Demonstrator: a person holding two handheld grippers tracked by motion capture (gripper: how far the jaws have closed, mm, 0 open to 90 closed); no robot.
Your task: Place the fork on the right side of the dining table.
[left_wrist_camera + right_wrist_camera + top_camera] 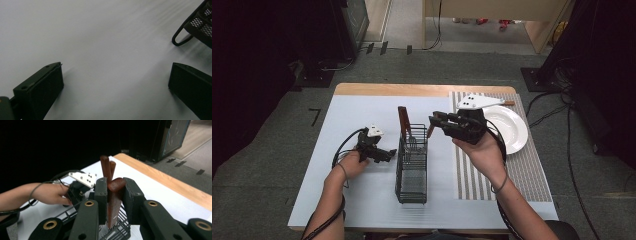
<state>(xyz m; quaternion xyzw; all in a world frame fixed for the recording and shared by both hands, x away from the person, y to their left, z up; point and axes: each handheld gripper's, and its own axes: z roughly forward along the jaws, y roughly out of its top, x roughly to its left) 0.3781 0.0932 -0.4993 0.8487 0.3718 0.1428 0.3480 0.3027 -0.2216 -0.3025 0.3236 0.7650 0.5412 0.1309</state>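
A wooden-handled utensil (pixel 113 202) is pinched by its brown handle between the jaws of the right hand-held gripper (pixel 114 195); it is held near upright, handle up, directly above the far end of the black wire caddy (pixel 412 167), so that its hidden working end points down into the basket; from this posture the utensil is judged to be on its way into the caddy. Two more wooden handles (pixel 107 168) are seen standing in the caddy just behind the gripped one, which suggests that utensils are being gathered there. The left hand-held gripper (pixel 384 154) is rested low on the white worktop (pixel 362 107) just beside the caddy, its jaws spread wide with nothing but bare surface between them; it appears to be parked close by so that the caddy could be steadied if it shifted. A white plate (pixel 512 127) is set on a striped mat (pixel 532 170) at the right, well apart from the caddy.
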